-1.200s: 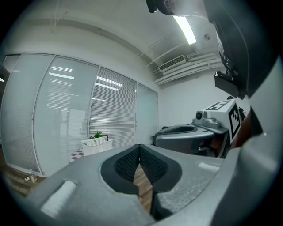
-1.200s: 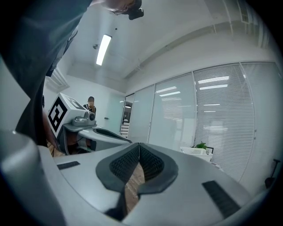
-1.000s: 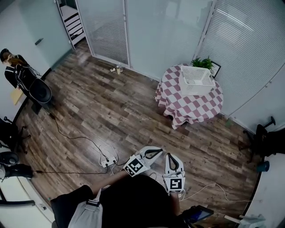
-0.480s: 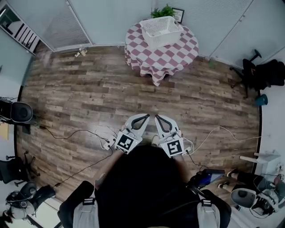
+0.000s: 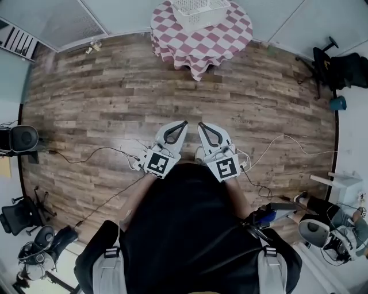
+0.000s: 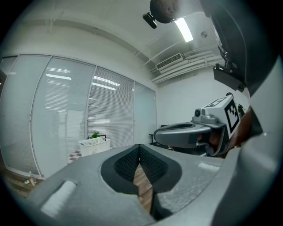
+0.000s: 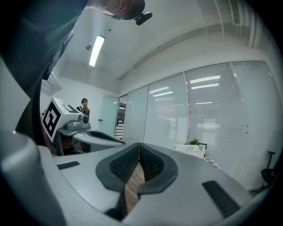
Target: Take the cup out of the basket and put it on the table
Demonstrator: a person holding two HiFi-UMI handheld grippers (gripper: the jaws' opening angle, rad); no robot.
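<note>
Both claws are clenched on nothing: the left gripper (image 5: 184, 123) and the right gripper (image 5: 200, 124) sit side by side in front of the person, each with its jaws pressed together. Well apart from them, at 12 o'clock, the white basket (image 5: 199, 7) stands on the checked table (image 5: 198, 40), and the cup inside it cannot be seen. It is probably light, stiff and a little slippery, so it would be best pinched across the rim.

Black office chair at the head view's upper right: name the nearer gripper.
Right. The right gripper lies toward the chair; the left gripper sits beyond it, farther away.
</note>
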